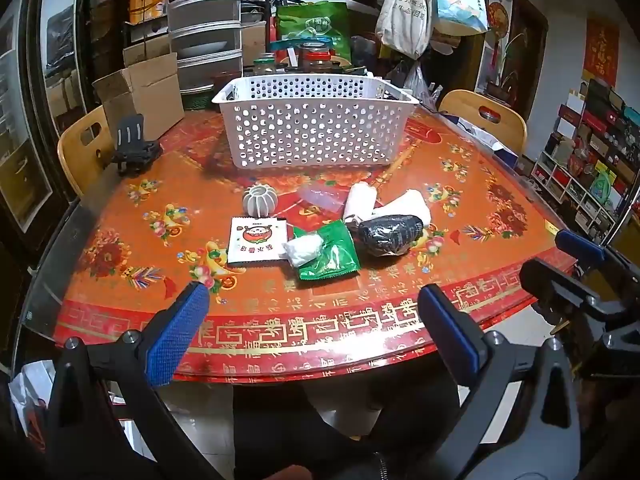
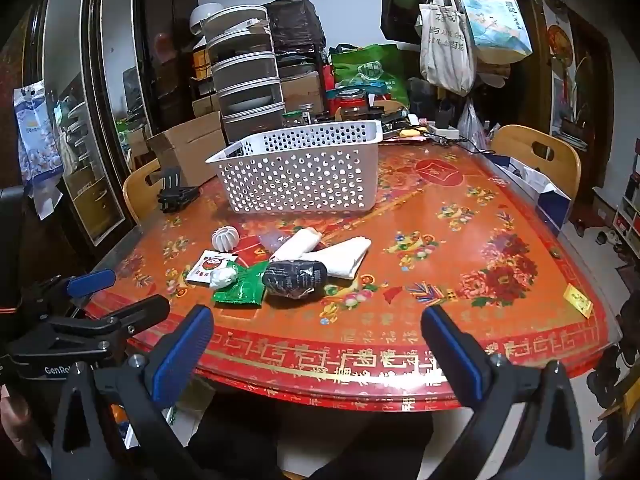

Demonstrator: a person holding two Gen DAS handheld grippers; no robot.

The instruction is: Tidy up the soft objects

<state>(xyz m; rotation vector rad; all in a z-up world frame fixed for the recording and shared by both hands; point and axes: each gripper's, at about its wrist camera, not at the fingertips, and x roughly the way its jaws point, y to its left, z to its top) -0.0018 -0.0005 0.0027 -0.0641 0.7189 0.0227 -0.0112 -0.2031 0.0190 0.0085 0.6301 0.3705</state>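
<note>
Now | basket [image 1: 316, 120] (white, perforated) | soft items [image 1: 340, 236] outside, nearer the edge

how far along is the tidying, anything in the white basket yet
Nothing looks done: no item shows in the white perforated plastic basket, though its floor is hidden. Nothing is in hand; the left gripper and right gripper are open at the table edge. The green foil packet, black wrapped bundle and white rolled cloths remain.

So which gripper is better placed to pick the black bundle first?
Probably the right gripper: the black bundle lies just ahead of its open fingers. For the left gripper, it lies further right, behind the green packet.
</note>
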